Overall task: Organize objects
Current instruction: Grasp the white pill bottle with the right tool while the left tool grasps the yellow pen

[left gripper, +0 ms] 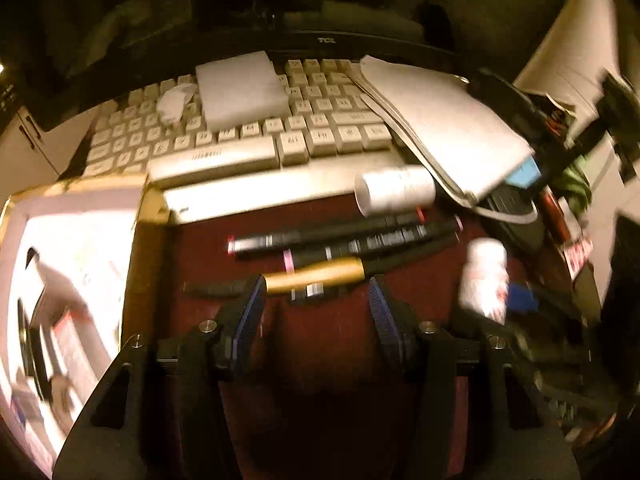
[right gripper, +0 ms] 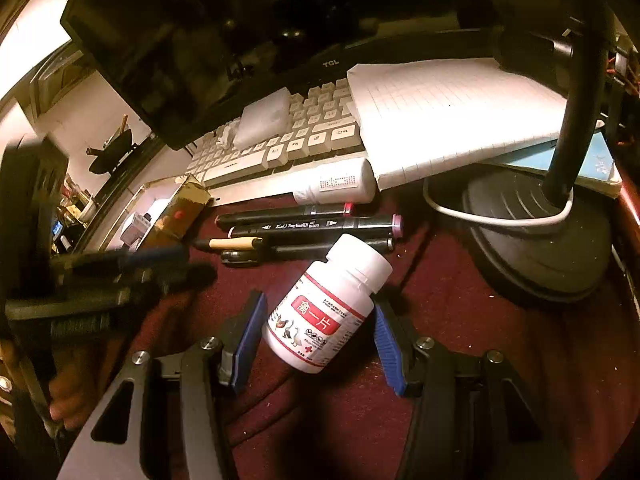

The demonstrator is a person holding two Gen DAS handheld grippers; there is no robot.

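While the right tongs (right gripper: 318,330) are sitting apart around the light, rigid, slick pill bottle (right gripper: 326,304), mid-body is looking best; left tongs (left gripper: 316,300) are hanging apart near the gold pen (left gripper: 316,274).

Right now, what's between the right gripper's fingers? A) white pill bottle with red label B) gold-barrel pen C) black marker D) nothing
A: the white pill bottle lies tilted between the open right gripper pads, with a gap showing on the left side; the markers lie farther ahead.

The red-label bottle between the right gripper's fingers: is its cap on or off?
On. The white cap sits closed on the bottle neck.
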